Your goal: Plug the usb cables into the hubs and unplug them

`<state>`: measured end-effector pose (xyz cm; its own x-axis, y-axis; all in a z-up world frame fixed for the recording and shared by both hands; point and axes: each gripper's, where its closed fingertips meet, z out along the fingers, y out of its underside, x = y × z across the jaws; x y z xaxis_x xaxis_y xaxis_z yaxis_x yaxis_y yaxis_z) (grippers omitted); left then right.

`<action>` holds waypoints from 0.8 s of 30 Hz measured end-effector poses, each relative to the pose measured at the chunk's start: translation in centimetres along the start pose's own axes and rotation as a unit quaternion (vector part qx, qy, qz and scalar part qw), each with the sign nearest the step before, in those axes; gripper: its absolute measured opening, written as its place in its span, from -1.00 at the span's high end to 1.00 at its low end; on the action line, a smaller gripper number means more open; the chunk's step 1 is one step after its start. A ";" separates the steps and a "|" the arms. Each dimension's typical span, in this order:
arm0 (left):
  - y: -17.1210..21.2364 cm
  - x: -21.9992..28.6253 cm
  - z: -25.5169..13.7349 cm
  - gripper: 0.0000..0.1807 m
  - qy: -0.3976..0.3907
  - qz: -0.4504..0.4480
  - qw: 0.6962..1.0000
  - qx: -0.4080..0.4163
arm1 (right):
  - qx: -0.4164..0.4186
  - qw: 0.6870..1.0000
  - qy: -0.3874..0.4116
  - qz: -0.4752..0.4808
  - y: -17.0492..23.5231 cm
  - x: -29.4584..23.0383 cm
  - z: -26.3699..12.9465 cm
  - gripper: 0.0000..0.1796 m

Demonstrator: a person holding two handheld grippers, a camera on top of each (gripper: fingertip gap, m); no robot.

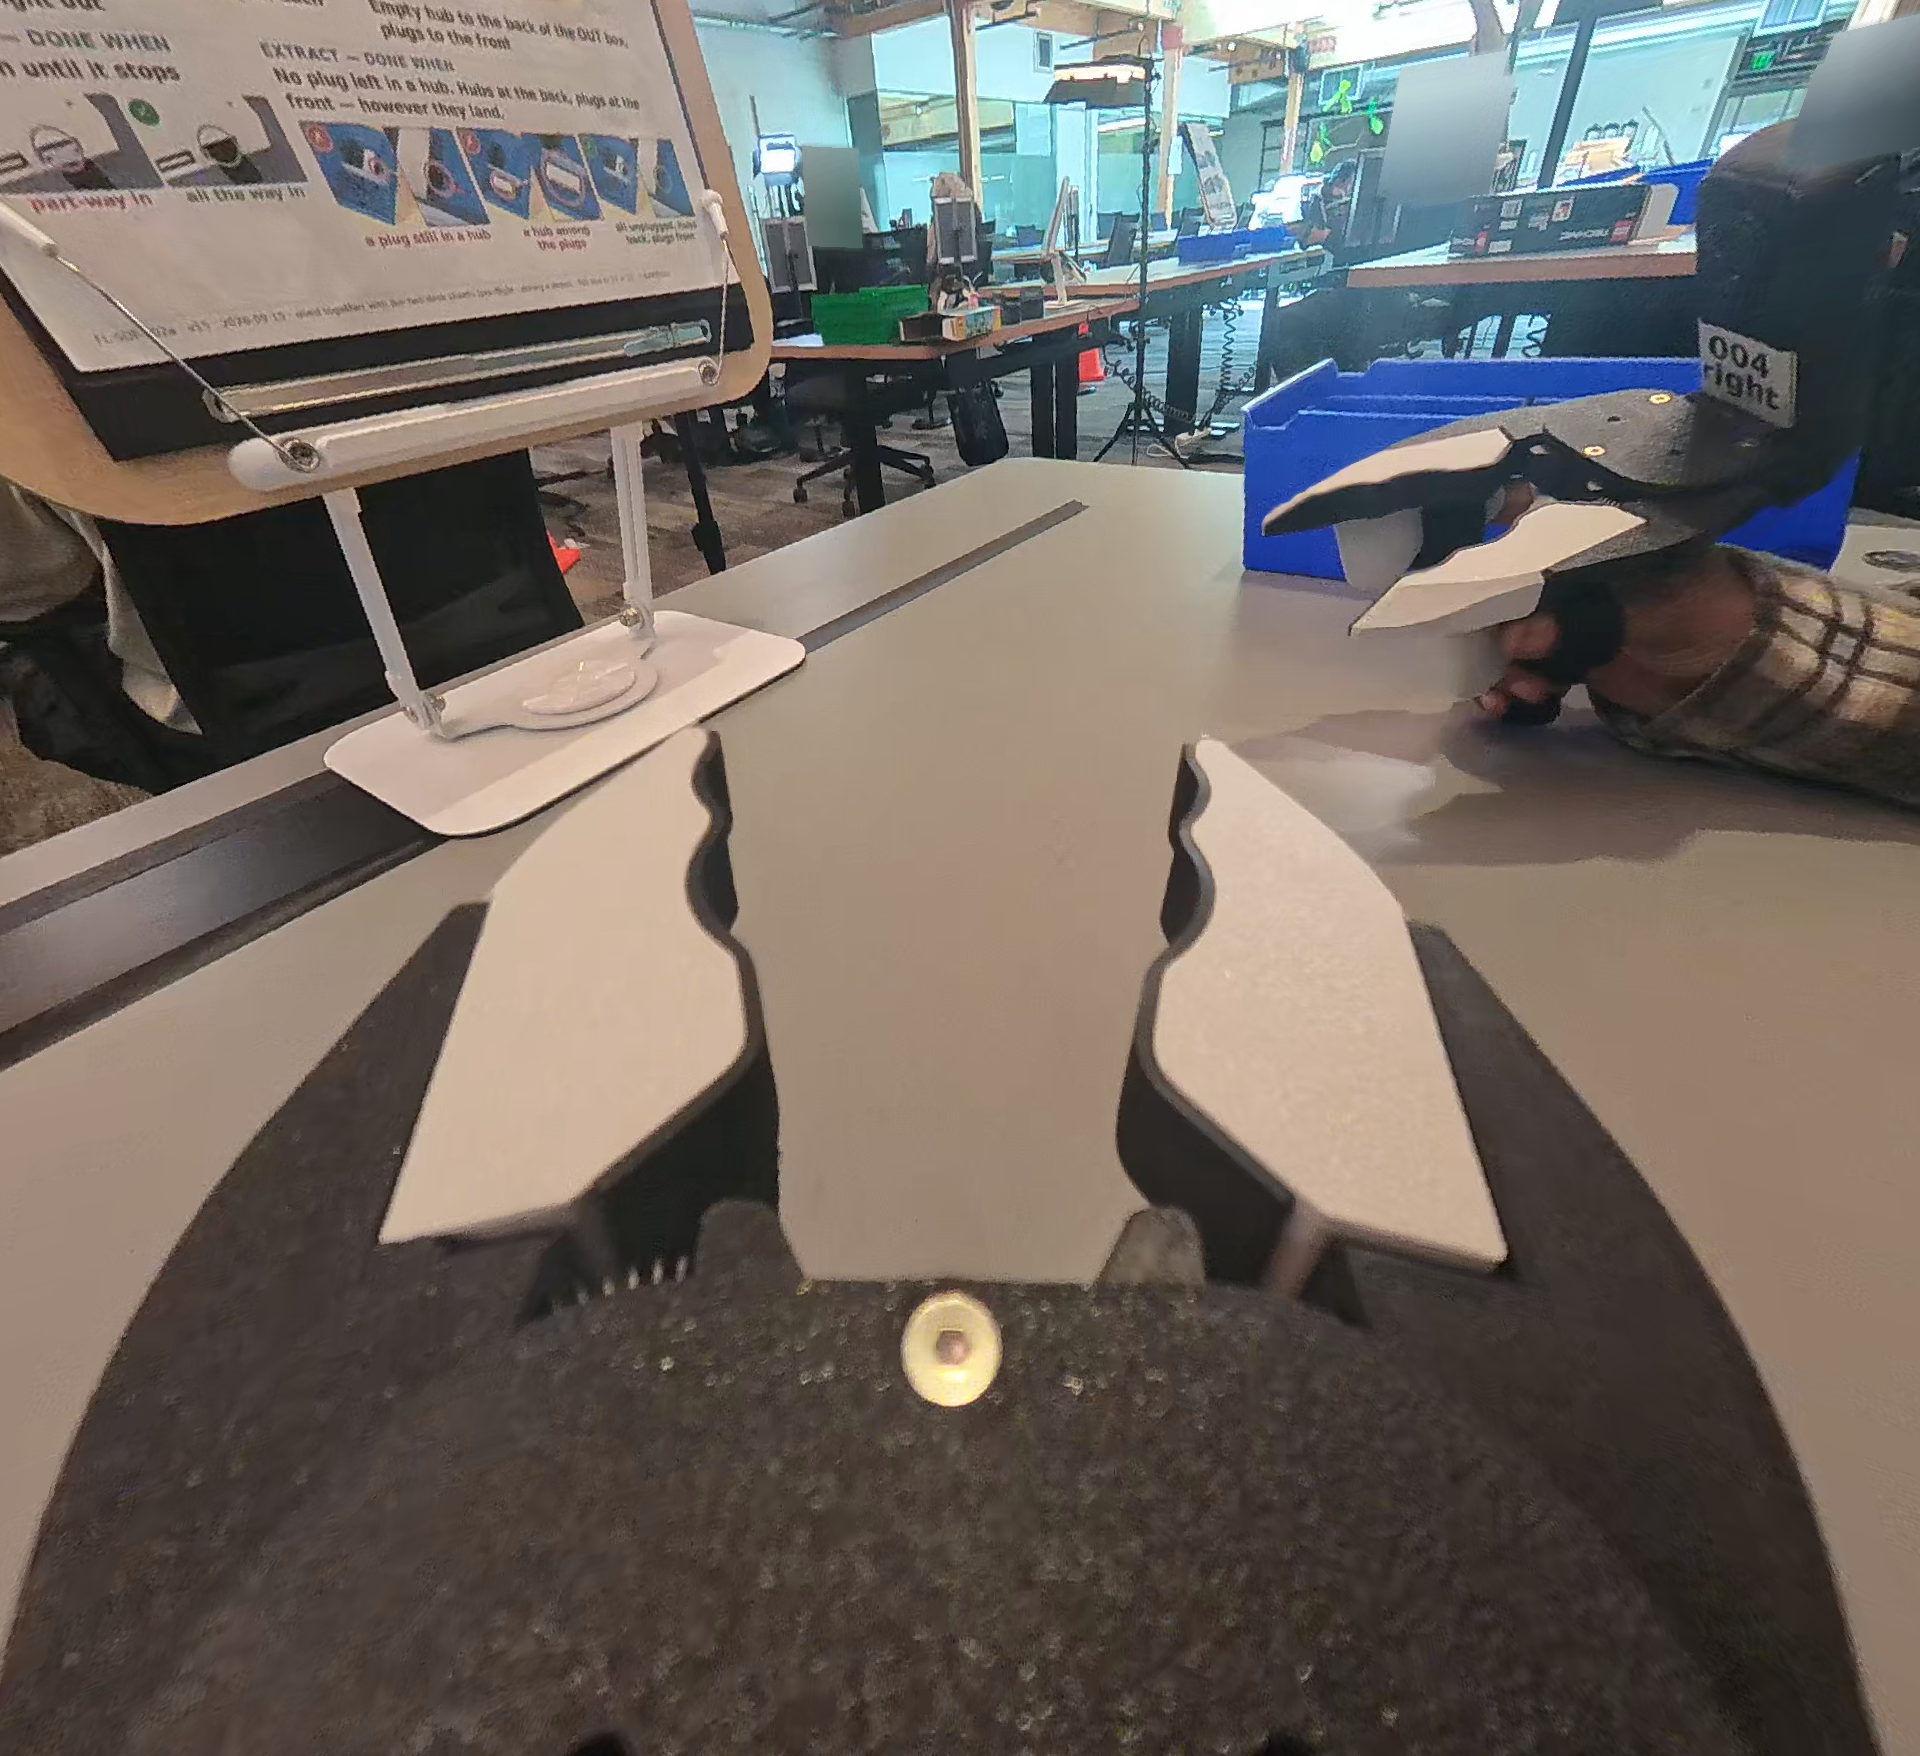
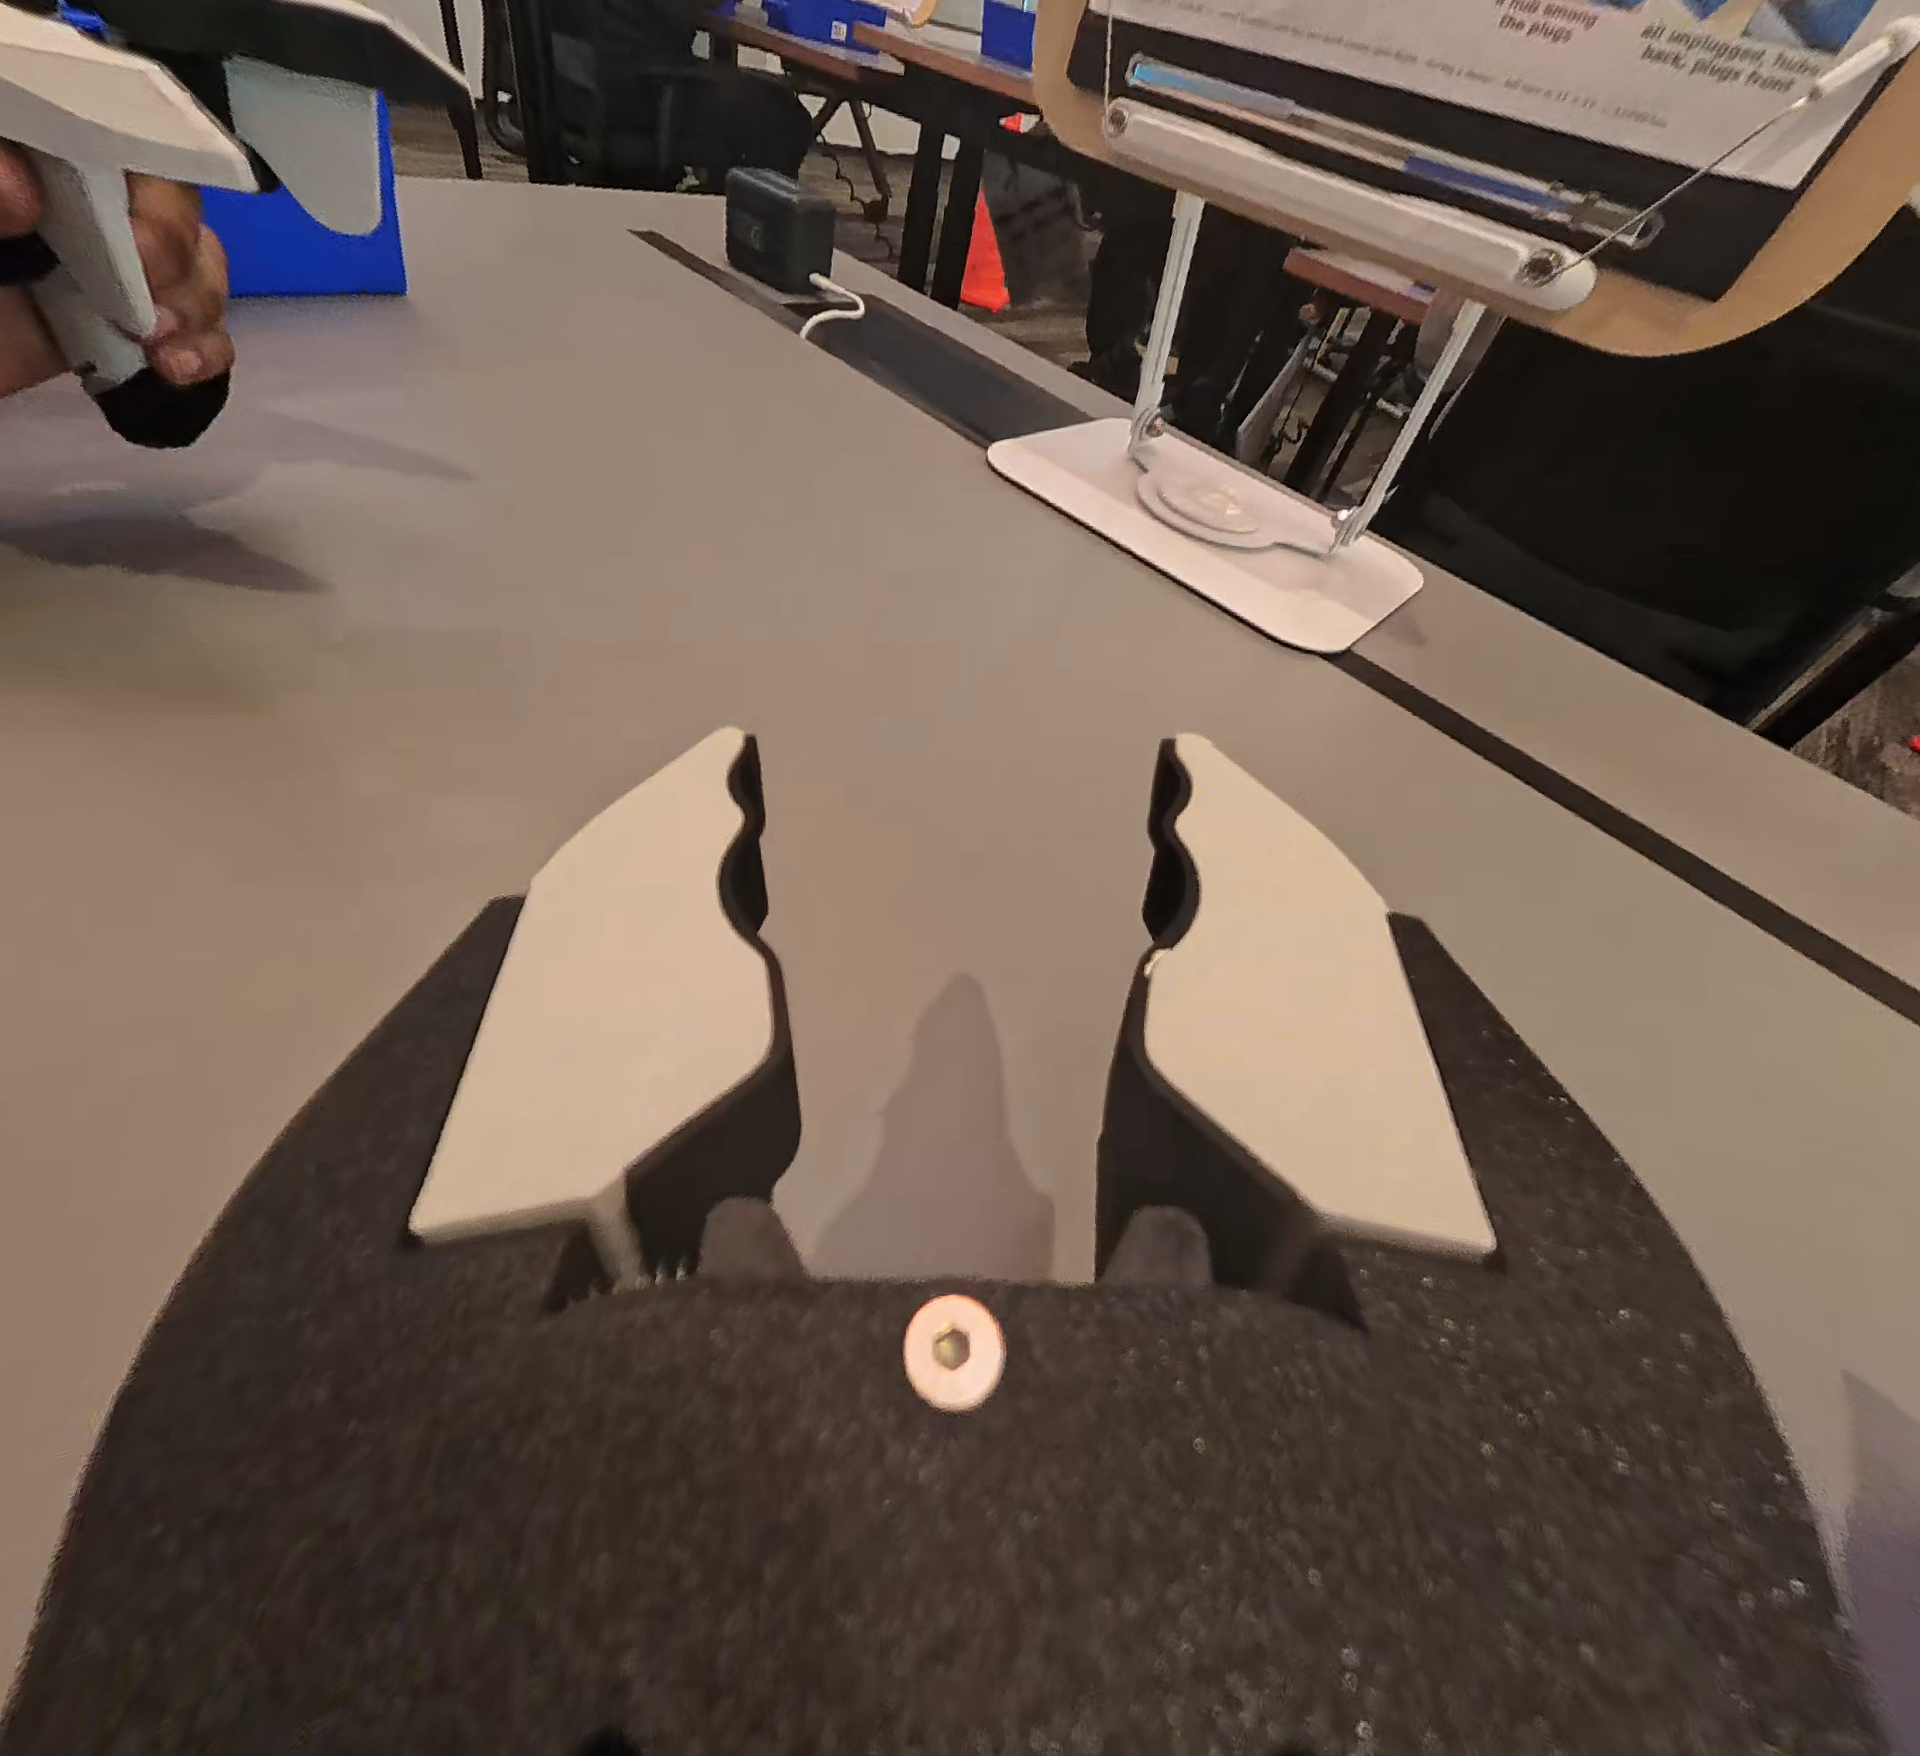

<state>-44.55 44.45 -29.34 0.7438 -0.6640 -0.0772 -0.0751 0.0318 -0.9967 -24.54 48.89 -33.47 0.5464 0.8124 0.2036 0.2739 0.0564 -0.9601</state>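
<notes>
Left white-fingered gripper (image 1: 945, 771) spread and empty above bare grey table (image 1: 987, 615), right white-fingered gripper (image 2: 956, 761) likewise spread, blue plastic bin (image 1: 1455, 418) beyond it, no cables or hubs discernible.

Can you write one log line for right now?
left gripper: open, empty | right gripper: open, empty | table: no cables or hubs seen

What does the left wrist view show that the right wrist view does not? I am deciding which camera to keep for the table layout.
Only the left wrist view shows the plaid-sleeved forearm resting on the table behind the right gripper, with its jaws apart.

Only the right wrist view shows a small dark box with a white cable at the table's black channel.

Both show the grey tabletop, the white-footed wooden stand holding a printed sheet, a blue plastic bin, and open grippers. No hub or USB cable appears in either.
</notes>
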 end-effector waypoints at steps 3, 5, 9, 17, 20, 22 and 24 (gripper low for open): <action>0.5 0.1 0.2 0.12 0.002 0.003 1.000 -0.013 | -0.008 1.000 -0.007 0.005 0.2 -0.3 0.1 0.24; 0.6 0.2 0.2 0.13 0.002 0.007 1.000 -0.018 | -0.007 1.000 -0.008 0.006 0.2 -0.3 0.1 0.26; 0.7 0.3 0.3 0.13 0.002 0.008 1.000 -0.020 | -0.005 1.000 -0.017 0.012 0.1 -0.5 0.0 0.28; 0.5 0.0 0.2 0.13 -0.005 0.007 1.000 -0.016 | -0.012 0.999 -0.029 0.014 0.4 -1.0 0.1 0.32; 0.7 0.0 0.2 0.13 -0.003 0.003 1.000 -0.018 | -0.016 0.999 -0.034 0.013 0.5 -1.2 0.2 0.36; 0.8 0.0 0.2 0.13 -0.003 0.003 1.000 -0.021 | -0.017 0.999 -0.034 0.011 0.5 -1.2 0.1 0.38; 0.8 0.0 0.3 0.13 -0.005 0.004 1.000 -0.023 | -0.019 0.999 -0.034 0.010 0.6 -1.3 0.2 0.38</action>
<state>-44.43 44.68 -30.18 0.7494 -0.6565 -0.0862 -0.1124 0.0022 -0.9937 -25.21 48.00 -34.32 0.4981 0.8505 0.1690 0.2940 0.0177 -0.9556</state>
